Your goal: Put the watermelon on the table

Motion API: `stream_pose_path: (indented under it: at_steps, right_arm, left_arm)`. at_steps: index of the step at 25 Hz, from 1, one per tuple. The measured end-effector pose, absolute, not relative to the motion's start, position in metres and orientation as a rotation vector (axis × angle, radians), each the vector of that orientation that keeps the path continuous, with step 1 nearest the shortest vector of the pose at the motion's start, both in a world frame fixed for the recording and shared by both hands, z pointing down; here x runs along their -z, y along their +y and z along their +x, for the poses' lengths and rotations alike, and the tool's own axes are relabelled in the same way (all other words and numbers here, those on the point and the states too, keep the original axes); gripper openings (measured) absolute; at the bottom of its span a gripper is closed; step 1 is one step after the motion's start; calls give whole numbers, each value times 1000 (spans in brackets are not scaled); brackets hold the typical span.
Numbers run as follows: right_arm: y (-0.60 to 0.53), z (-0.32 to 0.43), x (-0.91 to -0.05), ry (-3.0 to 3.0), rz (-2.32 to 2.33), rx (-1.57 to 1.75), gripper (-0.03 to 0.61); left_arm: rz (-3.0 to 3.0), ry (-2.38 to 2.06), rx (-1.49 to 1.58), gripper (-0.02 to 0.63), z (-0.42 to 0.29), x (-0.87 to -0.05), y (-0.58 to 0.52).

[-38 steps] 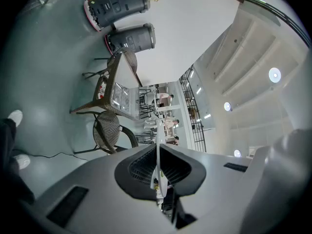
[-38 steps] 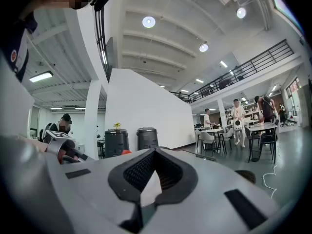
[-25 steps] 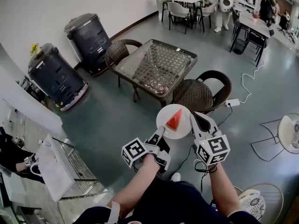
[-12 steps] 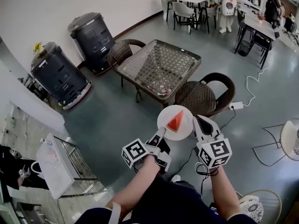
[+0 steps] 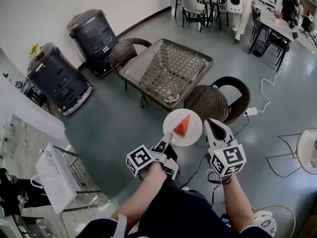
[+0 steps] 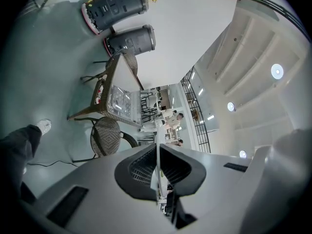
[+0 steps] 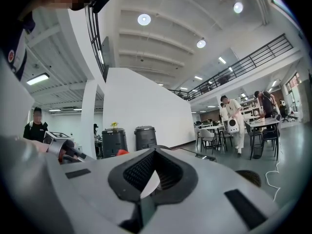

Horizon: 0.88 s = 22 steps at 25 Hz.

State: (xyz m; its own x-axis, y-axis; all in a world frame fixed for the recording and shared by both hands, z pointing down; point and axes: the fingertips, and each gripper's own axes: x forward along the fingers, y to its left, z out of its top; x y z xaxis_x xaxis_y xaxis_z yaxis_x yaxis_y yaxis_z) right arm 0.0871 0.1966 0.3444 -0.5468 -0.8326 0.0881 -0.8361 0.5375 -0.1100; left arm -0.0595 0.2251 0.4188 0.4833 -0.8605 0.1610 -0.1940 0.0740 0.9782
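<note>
head view: watermelon (image 5: pixel 183 126) on plate (image 5: pixel 194 120), held above floor (image 5: pixel 119 123) near table (image 5: pixel 166 68), left gripper (image 5: pixel 166 139) and right gripper (image 5: pixel 211 128) at opposite rims. left gripper view: jaws narrow, pinching plate rim edge-on. right gripper view: jaws narrow, clamped on plate; watermelon tip peeking left.

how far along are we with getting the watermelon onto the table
Done: the watermelon slice sits on the plate, held in the air. In hand: the left gripper and right gripper each clamp its rim. Left: reach the wicker table ahead and set it down.
</note>
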Motion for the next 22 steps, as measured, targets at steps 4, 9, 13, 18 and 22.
stream_pose_path:
  at_steps: [4, 9, 13, 18, 22]
  right_arm:
    - [174, 84, -346, -2717, 1499, -213, 3]
    - [139, 85, -348, -2684, 1526, -215, 2]
    - [108, 85, -354, -2652, 1556, -226, 2]
    - [69, 79, -355, -2616, 1580, -234, 2]
    - [37, 72, -359, -2589, 1602, -246, 2]
  left_arm:
    - [1445, -969, 644, 15, -61, -420, 198]
    - [1463, -949, 631, 15, -62, -420, 158]
    - [1459, -933, 609, 15, -63, -427, 126]
    - [1465, -910, 589, 15, -69, -430, 83]
    - [1472, -897, 571, 15, -76, -432, 46]
